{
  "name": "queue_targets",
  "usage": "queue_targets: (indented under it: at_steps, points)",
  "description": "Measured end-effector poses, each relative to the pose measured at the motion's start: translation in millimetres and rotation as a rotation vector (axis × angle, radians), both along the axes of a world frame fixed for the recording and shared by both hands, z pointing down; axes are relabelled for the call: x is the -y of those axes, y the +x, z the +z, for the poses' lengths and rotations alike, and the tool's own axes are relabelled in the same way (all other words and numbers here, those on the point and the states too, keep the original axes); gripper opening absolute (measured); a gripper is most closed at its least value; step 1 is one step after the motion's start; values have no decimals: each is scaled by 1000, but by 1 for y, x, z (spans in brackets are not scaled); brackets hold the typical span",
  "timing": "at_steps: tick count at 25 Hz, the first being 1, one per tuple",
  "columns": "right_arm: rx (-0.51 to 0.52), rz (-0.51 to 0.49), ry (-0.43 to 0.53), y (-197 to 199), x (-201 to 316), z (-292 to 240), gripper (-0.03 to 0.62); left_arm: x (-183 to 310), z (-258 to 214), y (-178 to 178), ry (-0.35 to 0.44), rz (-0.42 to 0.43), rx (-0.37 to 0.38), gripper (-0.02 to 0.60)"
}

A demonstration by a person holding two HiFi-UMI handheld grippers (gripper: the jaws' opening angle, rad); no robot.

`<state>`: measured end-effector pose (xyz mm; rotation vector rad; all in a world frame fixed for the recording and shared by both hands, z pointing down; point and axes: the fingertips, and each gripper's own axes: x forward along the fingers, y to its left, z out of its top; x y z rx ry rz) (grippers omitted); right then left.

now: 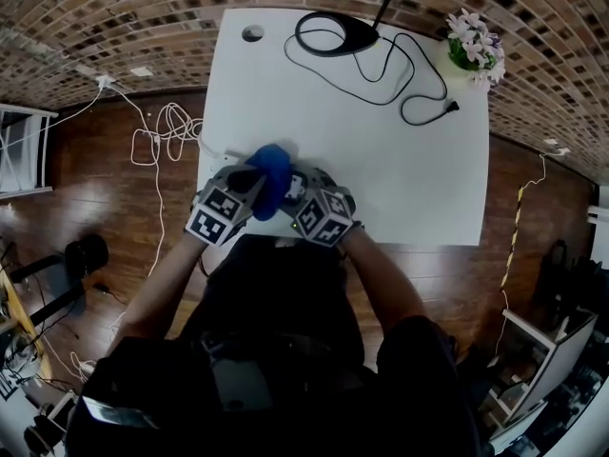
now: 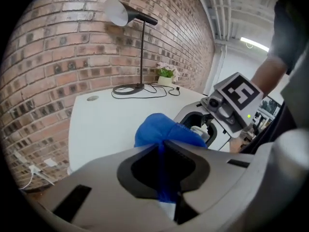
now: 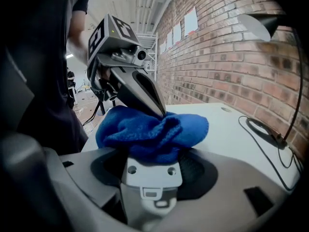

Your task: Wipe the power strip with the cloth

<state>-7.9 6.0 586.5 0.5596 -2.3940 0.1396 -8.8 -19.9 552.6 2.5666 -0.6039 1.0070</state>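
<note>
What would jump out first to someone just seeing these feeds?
The blue cloth stands out, bunched in the left gripper at the near edge of the white table, lying on the white power strip held in the right gripper. Far across sit a black lamp base and potted flowers.

Blue cloth point(image 3: 152, 129) atop white power strip point(image 3: 152, 177)

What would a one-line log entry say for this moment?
left tongs: shut on blue cloth | right tongs: shut on power strip | contact: blue cloth lies on power strip
</note>
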Motion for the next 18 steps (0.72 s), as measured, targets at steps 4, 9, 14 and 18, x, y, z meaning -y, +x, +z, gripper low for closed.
queue_targets:
  at_steps: [4,9,14,18]
  points:
    - [-1,5,-5,1,0,0,282,15,1,-27,38,-33,24,48]
    - [-4,13,-6,0,1,0,282,25,0,-45,62,-69,26,48]
    - [-4,14,-11,1,1,0,282,32,-1,-60,69,-130,10,48]
    - [-5,11,-10,1,1,0,282,40,-1,-76,69,-189,9,48]
